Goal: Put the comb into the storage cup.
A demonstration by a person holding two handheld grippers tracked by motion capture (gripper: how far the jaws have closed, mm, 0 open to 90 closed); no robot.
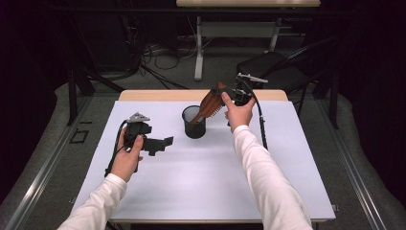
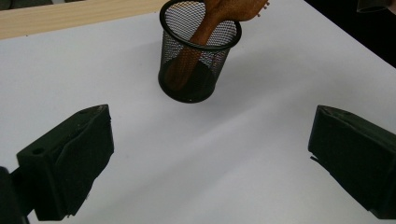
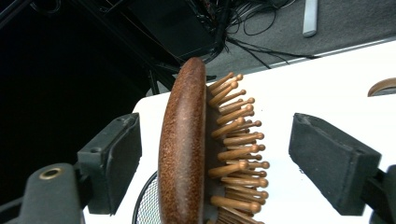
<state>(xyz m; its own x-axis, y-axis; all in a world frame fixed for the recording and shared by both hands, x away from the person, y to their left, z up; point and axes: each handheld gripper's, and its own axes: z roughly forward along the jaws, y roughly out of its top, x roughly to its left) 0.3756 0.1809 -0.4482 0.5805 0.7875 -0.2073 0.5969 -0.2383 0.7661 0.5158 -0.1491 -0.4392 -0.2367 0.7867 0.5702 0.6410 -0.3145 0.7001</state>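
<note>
A wooden hairbrush (image 1: 210,103) leans handle-down in a black mesh cup (image 1: 194,122) near the far middle of the white table. Its head sticks out up and to the right. My right gripper (image 1: 230,93) is at that head. In the right gripper view the brush (image 3: 182,149) stands between the jaws of the right gripper (image 3: 215,121) with a gap on each side, so it is open, and the cup's rim (image 3: 147,205) shows below. My left gripper (image 1: 163,143) hovers left of the cup. Its jaws (image 2: 212,114) are open and point at the cup (image 2: 198,51) and brush (image 2: 224,9).
The white mat (image 1: 201,177) covers a wooden table whose far edge (image 1: 158,95) shows behind the cup. Beyond it are a black chair (image 1: 273,67), floor cables (image 1: 158,52) and another table's leg (image 1: 198,48).
</note>
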